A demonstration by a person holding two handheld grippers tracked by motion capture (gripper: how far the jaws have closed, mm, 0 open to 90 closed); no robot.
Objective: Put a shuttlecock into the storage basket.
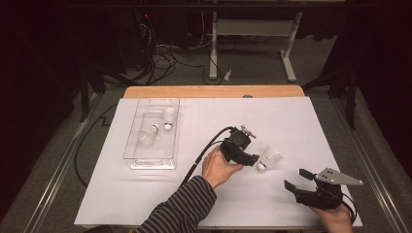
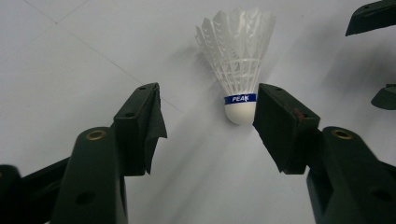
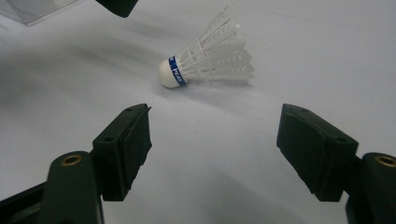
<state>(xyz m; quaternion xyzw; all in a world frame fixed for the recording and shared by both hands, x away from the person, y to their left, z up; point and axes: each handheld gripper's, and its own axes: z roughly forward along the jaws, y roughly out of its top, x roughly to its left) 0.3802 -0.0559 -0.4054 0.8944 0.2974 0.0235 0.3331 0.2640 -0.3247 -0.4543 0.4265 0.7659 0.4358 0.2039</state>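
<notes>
A white feather shuttlecock (image 1: 268, 158) with a blue band lies on its side on the white table sheet (image 1: 145, 194), right of centre. My left gripper (image 1: 256, 160) is open just left of it. In the left gripper view the cork end (image 2: 240, 112) sits between the jaw tips, close beside the right-hand jaw, and no pad presses on it; my left gripper (image 2: 208, 100) stands wide. My right gripper (image 1: 297, 179) is open near the front right, a short way from the shuttlecock (image 3: 205, 65), with nothing in my right gripper (image 3: 215, 121).
A clear plastic tray (image 1: 133, 145) at the left of the sheet holds two more shuttlecocks (image 1: 169, 116) (image 1: 148, 135). A black cable (image 1: 204, 150) trails from the left gripper toward the front. Beyond the table's wooden far edge (image 1: 214, 91) are floor cables and a desk frame.
</notes>
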